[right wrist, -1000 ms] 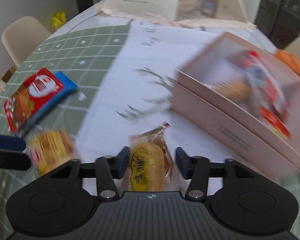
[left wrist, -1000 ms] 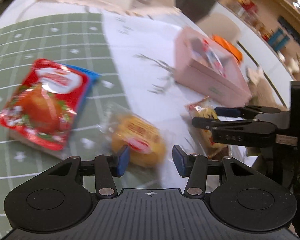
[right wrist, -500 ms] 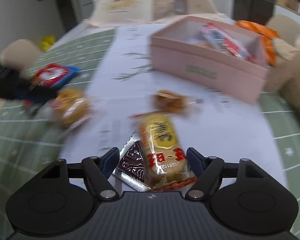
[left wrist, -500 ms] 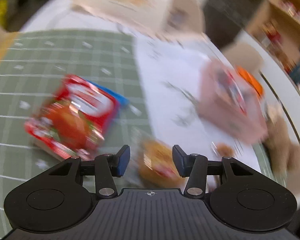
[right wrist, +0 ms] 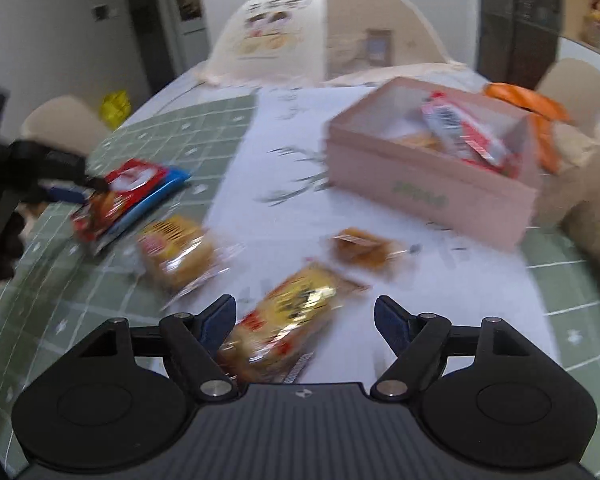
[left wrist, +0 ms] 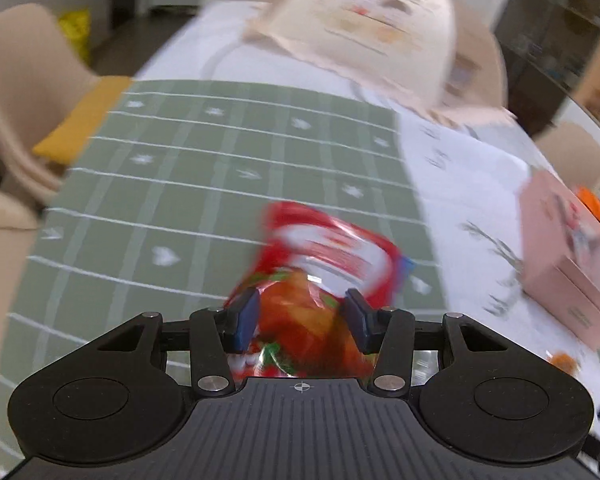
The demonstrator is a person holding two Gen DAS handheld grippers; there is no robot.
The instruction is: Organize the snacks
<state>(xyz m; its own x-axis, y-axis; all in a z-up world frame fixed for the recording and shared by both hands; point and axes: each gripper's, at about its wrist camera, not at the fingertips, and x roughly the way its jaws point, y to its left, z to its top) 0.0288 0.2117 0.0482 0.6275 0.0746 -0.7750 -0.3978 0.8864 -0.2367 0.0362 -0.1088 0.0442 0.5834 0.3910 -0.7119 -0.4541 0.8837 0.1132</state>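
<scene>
Left wrist view: the left gripper (left wrist: 300,316) has swung away from the yellow bun and now sits over the red snack bag (left wrist: 324,264) on the green mat (left wrist: 180,184), near the middle of the table. Its jaws are about half open on each side of the bag, and I cannot tell if they touch it. It looks ready to pinch. The mat's far side is bare.

Right wrist view: the right gripper (right wrist: 305,322) has opened wider and is wide open, holding nothing. The gold snack pack (right wrist: 288,316) lies loose by its left jaw. The pink box (right wrist: 432,184) waits near the table's right edge, with bare white cloth (right wrist: 268,200) on the way.
</scene>
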